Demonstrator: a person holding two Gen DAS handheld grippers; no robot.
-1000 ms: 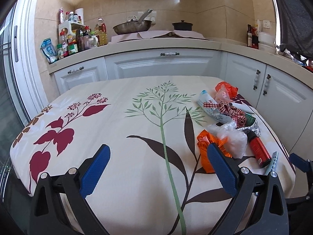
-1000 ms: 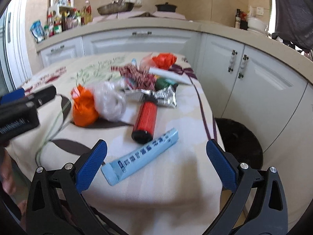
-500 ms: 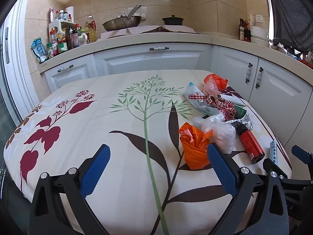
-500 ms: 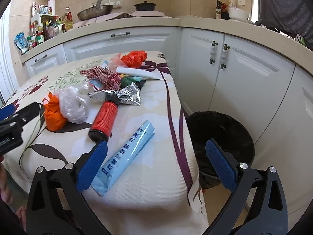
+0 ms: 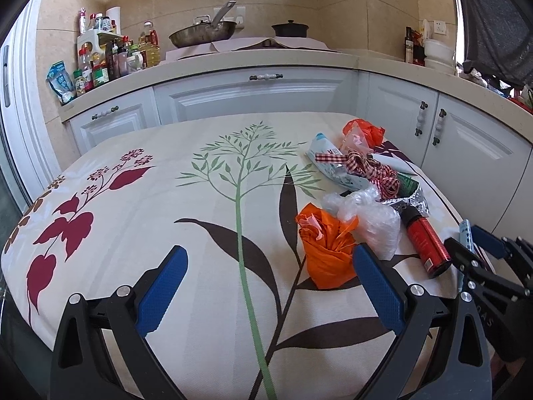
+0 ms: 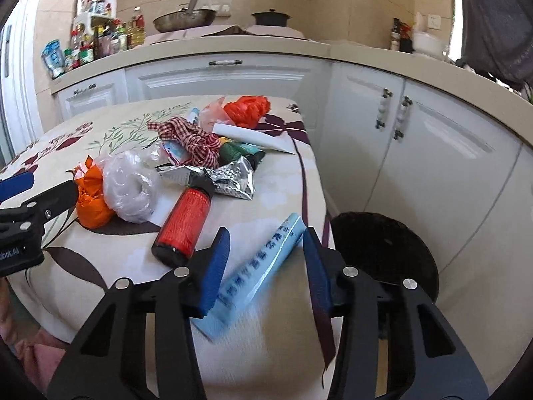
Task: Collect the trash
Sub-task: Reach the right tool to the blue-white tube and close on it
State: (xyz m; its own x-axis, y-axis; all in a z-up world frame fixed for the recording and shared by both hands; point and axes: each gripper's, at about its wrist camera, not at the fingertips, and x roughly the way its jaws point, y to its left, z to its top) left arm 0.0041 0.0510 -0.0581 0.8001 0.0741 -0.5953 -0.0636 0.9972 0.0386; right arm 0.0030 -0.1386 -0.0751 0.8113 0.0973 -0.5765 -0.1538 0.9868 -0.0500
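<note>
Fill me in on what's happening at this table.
A person is clearing trash from the table. The right claw has just been closing around a light blue box, not clearly gripping it yet. The left claw hangs open over the tablecloth, beside an orange bag. A black bin waits beside the table.

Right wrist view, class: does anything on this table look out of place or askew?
Yes. A heap of litter crowds one corner of the tablecloth: an orange bag, a clear plastic bag, crumpled foil and a red can tipped on its side. A light blue box lies askew between the right gripper pads.
</note>
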